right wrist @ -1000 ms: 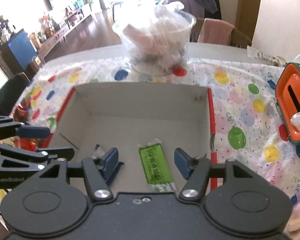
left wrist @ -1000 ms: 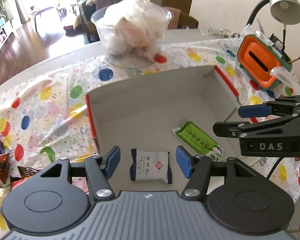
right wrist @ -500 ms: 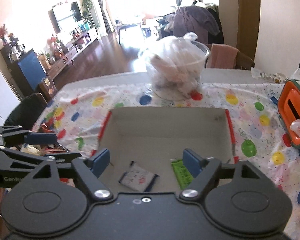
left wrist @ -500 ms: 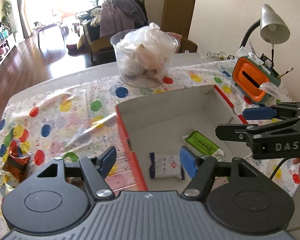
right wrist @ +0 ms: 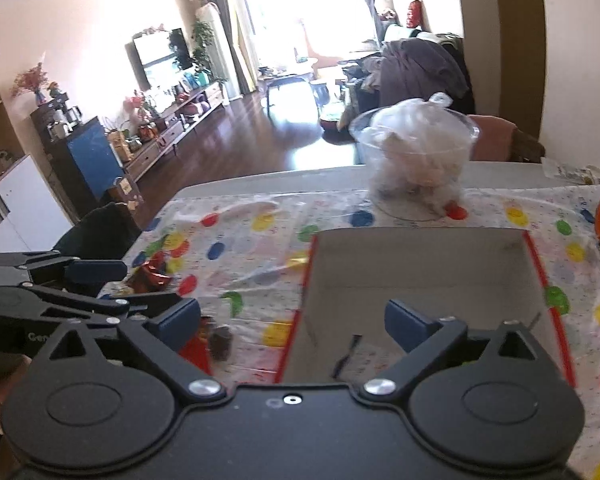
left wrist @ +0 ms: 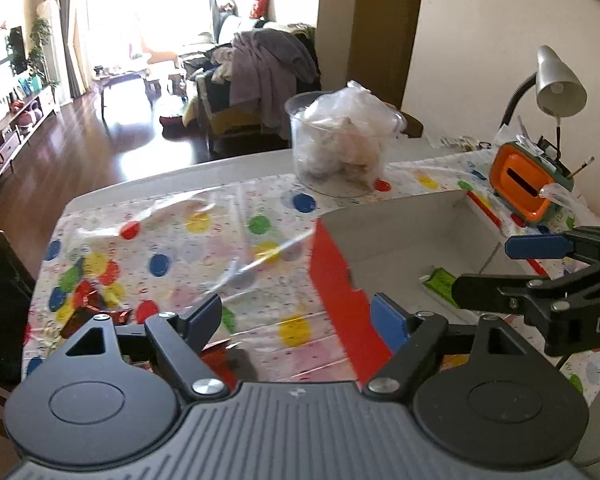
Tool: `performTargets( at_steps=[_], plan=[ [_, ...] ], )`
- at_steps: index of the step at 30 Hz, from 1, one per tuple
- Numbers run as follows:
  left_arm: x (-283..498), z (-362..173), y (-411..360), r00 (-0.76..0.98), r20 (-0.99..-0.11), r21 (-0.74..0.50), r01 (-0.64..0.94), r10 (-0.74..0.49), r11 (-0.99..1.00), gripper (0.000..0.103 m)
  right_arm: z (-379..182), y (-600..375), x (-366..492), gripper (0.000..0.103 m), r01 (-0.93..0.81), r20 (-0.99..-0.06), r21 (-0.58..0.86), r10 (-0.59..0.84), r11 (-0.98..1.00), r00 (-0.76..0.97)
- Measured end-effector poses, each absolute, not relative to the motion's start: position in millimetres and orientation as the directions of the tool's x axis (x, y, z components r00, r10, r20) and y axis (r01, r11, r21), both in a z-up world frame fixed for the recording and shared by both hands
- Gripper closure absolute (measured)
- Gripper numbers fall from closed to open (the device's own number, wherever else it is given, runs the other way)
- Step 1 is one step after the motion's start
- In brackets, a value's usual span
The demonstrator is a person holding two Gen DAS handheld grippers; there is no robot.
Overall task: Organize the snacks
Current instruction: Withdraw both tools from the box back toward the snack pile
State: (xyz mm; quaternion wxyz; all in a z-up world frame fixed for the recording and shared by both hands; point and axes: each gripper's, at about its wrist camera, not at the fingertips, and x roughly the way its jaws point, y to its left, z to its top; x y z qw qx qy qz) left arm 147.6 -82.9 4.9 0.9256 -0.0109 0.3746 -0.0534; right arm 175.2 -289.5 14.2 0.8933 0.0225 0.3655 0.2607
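two tools, left tool (left wrist: pixel 298 316) and right tool (right wrist: pixel 292 320), are opening, empty, beside the box (right wrist: pixel 420 264); next, seemingly, the loose red snack (right wrist: pixel 152 274) needs grasping.

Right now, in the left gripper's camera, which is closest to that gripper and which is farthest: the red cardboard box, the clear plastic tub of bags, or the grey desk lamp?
1. Red cardboard box: just right of the opening left gripper.
2. Clear plastic tub: further back, middle.
3. Grey desk lamp: farthest, right, by the wall.
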Motion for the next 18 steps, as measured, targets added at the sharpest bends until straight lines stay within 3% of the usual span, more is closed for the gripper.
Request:
performTargets(
  at_steps=[6, 18],
  plan=[
    [126, -1, -47, 0.742, -0.664, -0.060, 0.068, -0.091, 0.996, 0.018, 9, -256, 158, 0.000, -0.496, -0.614, 0.220, 0.515, 0.840, 0.599],
    [112, -34, 38, 0.689, -0.724, -0.077, -0.035, -0.032, 0.996, 0.018, -27, -194, 141, 0.000, -0.535, -0.670, 0.182, 0.502, 0.825, 0.547]
  ],
)
